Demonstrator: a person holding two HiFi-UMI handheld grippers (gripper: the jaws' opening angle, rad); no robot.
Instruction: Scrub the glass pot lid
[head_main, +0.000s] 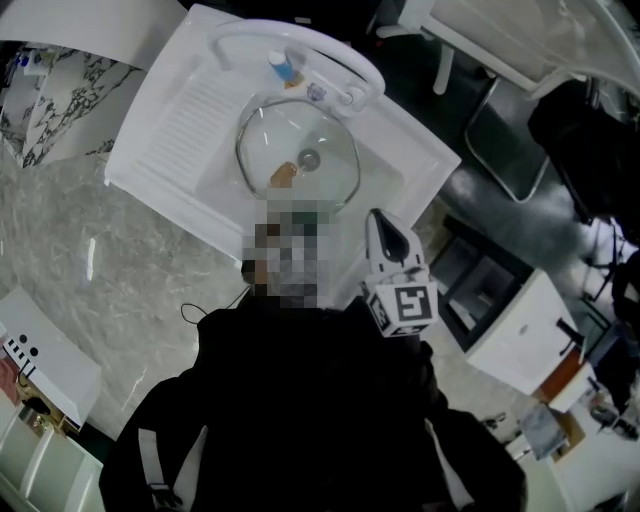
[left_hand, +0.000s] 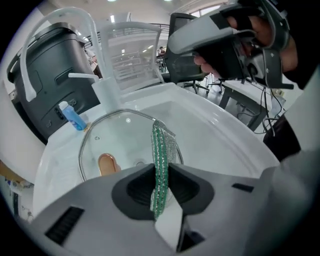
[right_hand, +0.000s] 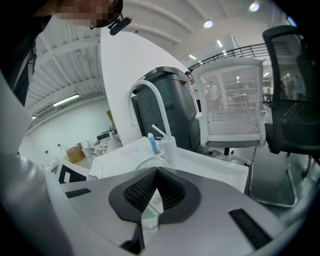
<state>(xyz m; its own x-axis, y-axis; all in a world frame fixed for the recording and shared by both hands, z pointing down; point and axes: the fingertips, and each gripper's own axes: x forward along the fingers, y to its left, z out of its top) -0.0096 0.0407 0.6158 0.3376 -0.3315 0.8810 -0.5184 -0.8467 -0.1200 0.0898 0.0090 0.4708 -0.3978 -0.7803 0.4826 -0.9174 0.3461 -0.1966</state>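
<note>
The glass pot lid (head_main: 270, 135) lies in the white sink (head_main: 405, 150) with its brown knob (head_main: 284, 175) near the middle. In the left gripper view the lid (left_hand: 117, 132) is just ahead of and below my left gripper (left_hand: 161, 172), which is shut on a green and silver scouring cloth (left_hand: 160, 150) standing upright between the jaws. A mosaic patch hides the left gripper in the head view. My right gripper (head_main: 379, 219) hovers over the sink's near right edge, shut with nothing in it. A gloved hand holds the right gripper (left_hand: 175, 44) above the basin.
A white arched faucet (head_main: 300, 42) curves over the sink's far side, with a small blue bottle (head_main: 283, 66) beside it. A ribbed drainboard (head_main: 185, 120) lies left of the basin. A marble counter (head_main: 90, 250) runs to the left. An office chair (right_hand: 295, 90) stands behind.
</note>
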